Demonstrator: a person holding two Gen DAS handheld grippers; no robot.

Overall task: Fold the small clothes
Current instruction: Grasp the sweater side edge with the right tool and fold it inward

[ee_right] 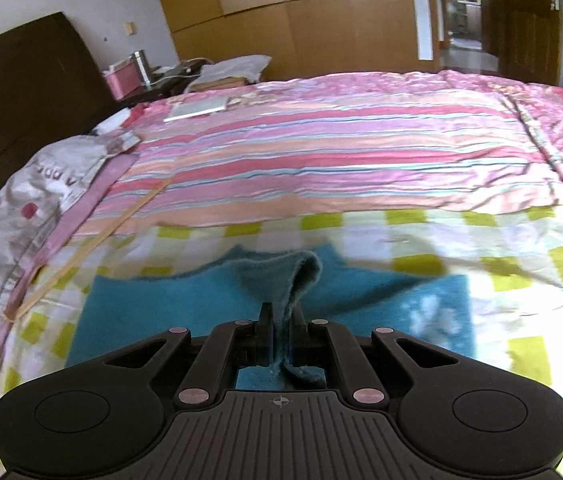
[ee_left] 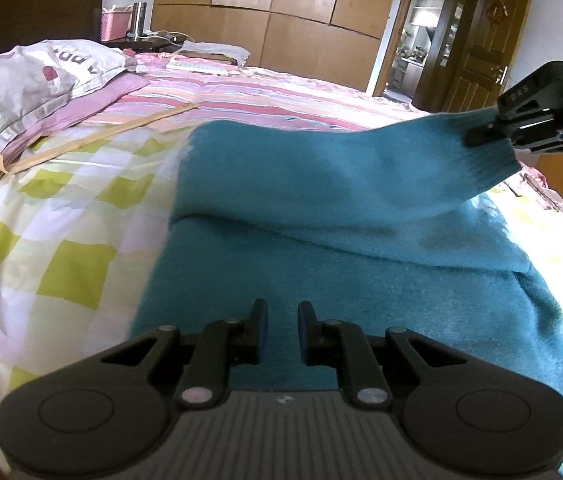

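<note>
At the bottom of the left wrist view we see our left hand-held gripper with a narrow gap between its blue-padded fingers and nothing gripped, poised over the near part of the teal sweater, which lies spread on the green-checked sheet of the bed. Just beyond, a teal sleeve rises toward the upper right of that frame, where our right hand-held gripper is clenched on its ribbed cuff. In the right wrist view the same right gripper sits low in the centre, with the fabric drawn up from the flat sweater into a fold between its fingers. Farther back lie a pink striped quilt, a grey pillow at the left, and wooden wardrobes along the top.
</note>
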